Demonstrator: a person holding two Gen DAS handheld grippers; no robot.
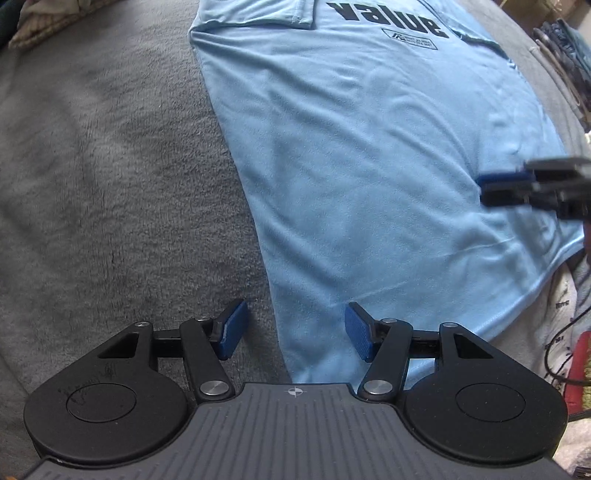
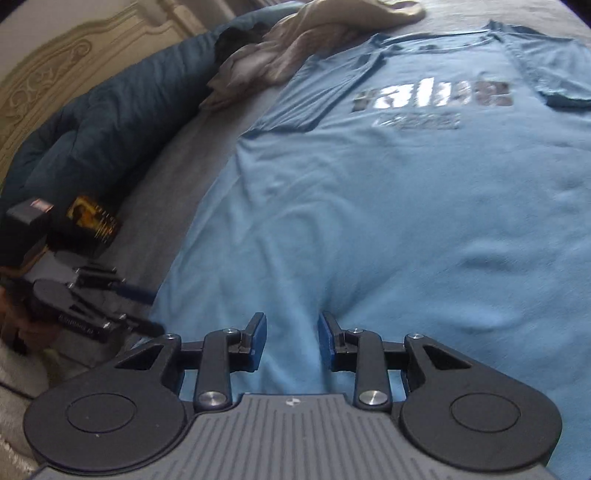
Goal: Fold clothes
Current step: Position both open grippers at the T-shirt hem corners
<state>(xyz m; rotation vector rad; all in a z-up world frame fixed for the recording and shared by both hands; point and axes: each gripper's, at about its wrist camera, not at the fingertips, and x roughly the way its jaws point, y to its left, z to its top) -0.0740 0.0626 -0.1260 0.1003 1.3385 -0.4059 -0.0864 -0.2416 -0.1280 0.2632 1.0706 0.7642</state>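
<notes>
T-shirt (image 1: 369, 155), light blue, is laid flat and face up on the grey bed cover (image 1: 110, 166), hem nearest the cameras and collar farthest, so both bottom corners can be reached at once.

Left claw (image 1: 295, 330) is seen with jaws apart and nothing between them, poised over the near-left hem corner: one blue pad over the grey cover, the other over shirt fabric. That straddle looks like setup for a pinch on the side edge. No contact can be confirmed.

Right claw (image 2: 291, 341) is held with a narrower gap, also empty, above shirt fabric just inside the hem. In the left wrist view it is seen entering near the right side of the hem. The right wrist view is motion-blurred, so exact height over the cloth cannot be told.

Mid-shirt fabric is mostly smooth, with a few shallow wrinkles. Sleeves appear already turned in over the chest on either side of the dark "value" print (image 1: 388, 18), which would explain the narrow rectangular outline.

Farther back, a beige garment (image 2: 314, 33) and a dark blue quilt (image 2: 110, 110) are bunched beside the shirt, apart from the fold area.

Judgement: a bottom-to-top fold is probably being prepared; neither corner is gripped yet.
</notes>
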